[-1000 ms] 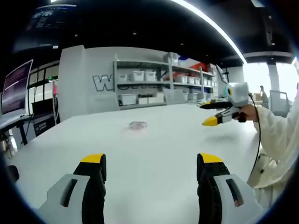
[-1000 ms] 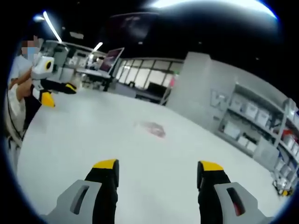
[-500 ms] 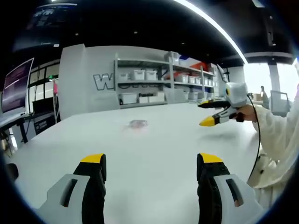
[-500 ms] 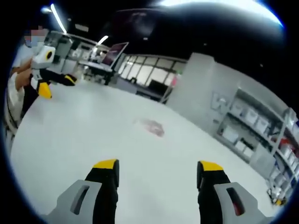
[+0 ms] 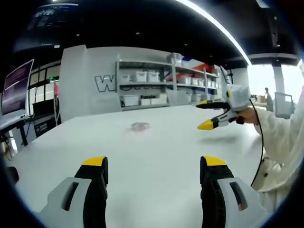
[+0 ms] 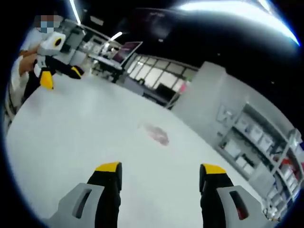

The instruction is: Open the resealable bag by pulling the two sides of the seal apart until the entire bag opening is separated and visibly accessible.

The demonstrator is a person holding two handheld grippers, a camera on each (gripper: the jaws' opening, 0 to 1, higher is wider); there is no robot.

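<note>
A small clear resealable bag [image 5: 140, 127] with something pinkish inside lies flat on the white table [image 5: 156, 147], well ahead of my left gripper [image 5: 154, 164]. That gripper stands open with nothing between its yellow-tipped jaws. My right gripper [image 5: 204, 115] reaches in from the right, held above the table and open. In the right gripper view the bag [image 6: 156, 134] lies ahead of the open right gripper [image 6: 160, 168], apart from it. The left gripper [image 6: 61, 77] shows at the upper left, open, in a person's hand.
Shelves with white bins [image 5: 147, 85] stand beyond the table's far edge. A monitor [image 5: 16, 90] stands at the left. The person's pale sleeve [image 5: 285, 137] and a cable hang at the right table edge. More desks and screens [image 6: 126, 50] sit in the background.
The right gripper has drifted left over the table, closer to the bag, and its view has tilted. The left gripper and the bag have stayed put.
</note>
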